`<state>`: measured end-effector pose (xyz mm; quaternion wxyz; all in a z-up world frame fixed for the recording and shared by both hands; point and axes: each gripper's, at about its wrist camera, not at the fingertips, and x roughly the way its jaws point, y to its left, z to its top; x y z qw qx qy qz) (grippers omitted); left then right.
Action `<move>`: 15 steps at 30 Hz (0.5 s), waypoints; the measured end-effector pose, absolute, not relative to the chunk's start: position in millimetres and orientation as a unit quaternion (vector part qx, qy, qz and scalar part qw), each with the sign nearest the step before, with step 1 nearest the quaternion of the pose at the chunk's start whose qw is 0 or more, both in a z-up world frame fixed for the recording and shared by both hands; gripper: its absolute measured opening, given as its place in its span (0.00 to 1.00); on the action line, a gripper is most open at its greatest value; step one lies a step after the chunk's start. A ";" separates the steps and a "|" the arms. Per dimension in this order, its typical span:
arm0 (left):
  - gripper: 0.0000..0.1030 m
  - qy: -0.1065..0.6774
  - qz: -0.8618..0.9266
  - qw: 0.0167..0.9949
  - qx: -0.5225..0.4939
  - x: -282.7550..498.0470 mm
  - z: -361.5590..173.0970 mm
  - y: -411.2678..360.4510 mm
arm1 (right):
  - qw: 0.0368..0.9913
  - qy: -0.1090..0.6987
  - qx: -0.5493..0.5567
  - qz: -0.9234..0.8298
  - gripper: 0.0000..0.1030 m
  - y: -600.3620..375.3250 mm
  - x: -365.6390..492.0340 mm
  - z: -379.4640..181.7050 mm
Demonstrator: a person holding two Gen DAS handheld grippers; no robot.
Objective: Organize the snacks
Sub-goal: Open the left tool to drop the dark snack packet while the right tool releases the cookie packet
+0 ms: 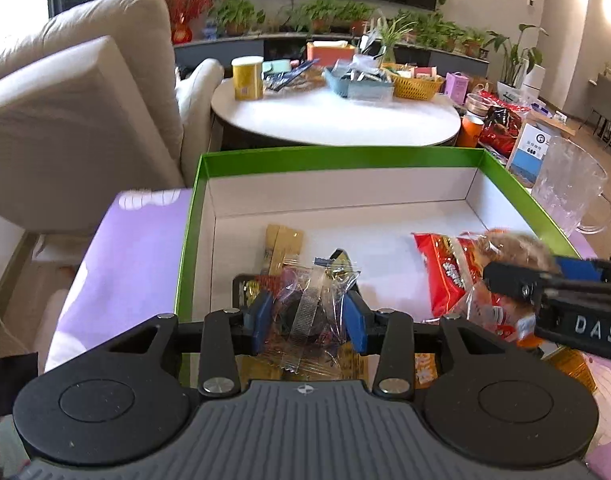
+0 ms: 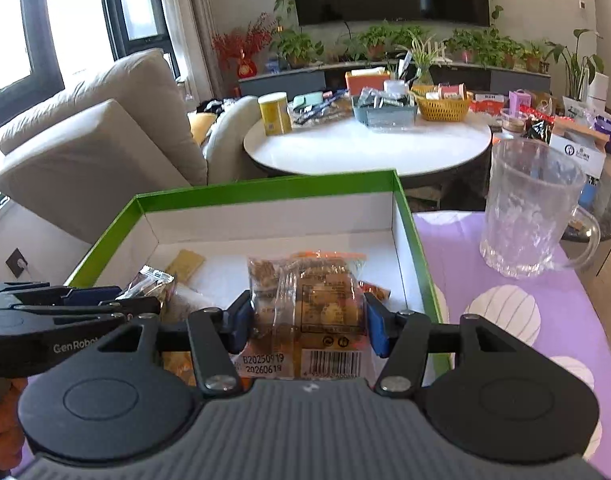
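Left gripper clamped on clear packet, right gripper on cracker pack, lower centre; crinkly film slips, contents crushed, box rim caught.

White raised letters "DAS" stand on the black body of the right gripper. "GenRobo" shows in pale print on the black arm of the left gripper. Between the right gripper's blue fingers, the clear-wrapped brown snack packet bears "B20250919", "20260618" and a barcode near its lower edge.
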<state>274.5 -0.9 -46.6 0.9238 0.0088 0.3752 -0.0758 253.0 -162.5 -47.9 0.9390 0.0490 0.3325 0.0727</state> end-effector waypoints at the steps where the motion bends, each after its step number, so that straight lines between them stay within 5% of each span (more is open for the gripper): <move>1: 0.36 0.377 -0.075 0.923 0.005 274.7 -47.1 0.9 | 0.938 0.336 0.048 0.074 0.59 -163.3 252.7 -48.7; 15: 0.44 0.385 -0.061 0.921 0.004 267.1 -37.5 11.8 | 0.940 0.326 0.073 0.064 0.66 -178.5 244.4 -38.4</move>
